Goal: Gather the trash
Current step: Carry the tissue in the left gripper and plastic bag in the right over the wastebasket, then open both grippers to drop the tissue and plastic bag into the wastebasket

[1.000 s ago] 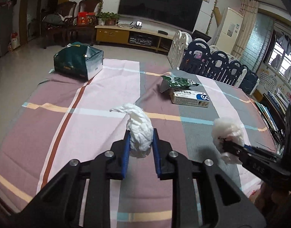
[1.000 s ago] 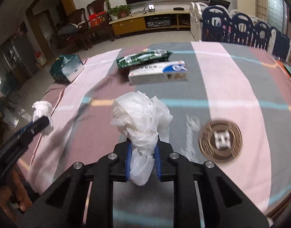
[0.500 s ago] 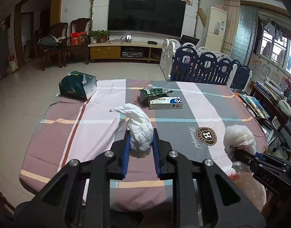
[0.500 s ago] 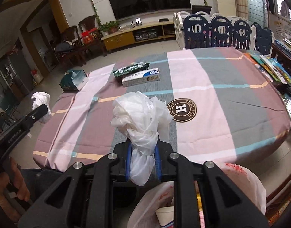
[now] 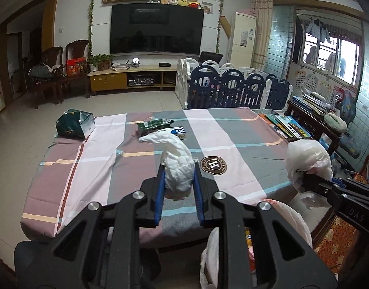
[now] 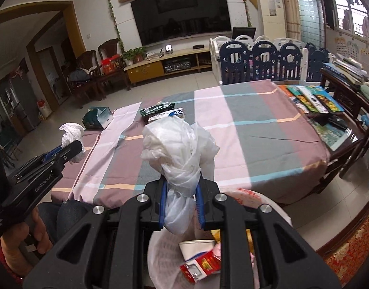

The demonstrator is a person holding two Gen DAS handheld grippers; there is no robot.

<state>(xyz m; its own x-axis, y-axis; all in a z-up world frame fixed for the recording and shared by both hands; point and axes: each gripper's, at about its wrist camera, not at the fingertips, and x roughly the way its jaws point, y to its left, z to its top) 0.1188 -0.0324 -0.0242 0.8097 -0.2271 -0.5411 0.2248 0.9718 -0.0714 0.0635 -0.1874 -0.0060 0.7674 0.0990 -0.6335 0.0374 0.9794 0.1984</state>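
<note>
My left gripper (image 5: 178,180) is shut on a crumpled white tissue (image 5: 176,163), held in the air in front of the table's near edge. My right gripper (image 6: 180,192) is shut on a scrunched white plastic bag (image 6: 177,144), which hangs above an open white trash bag (image 6: 268,207) on the floor. A paper cup and a red wrapper lie inside that bag. The right gripper with its bag (image 5: 307,161) shows at the right of the left wrist view. The left gripper with its tissue (image 6: 72,134) shows at the left of the right wrist view.
On the striped tablecloth (image 5: 232,134) lie a green packet (image 5: 155,125), a white and blue box (image 5: 177,131) and a dark green open box (image 5: 74,126). Books (image 6: 312,98) lie on a side table at the right. A hand (image 6: 23,238) holds the left gripper.
Both grippers have pulled back and up from over the table to beyond its near edge, each with its trash still gripped. The trash bag on the floor has come into view.
</note>
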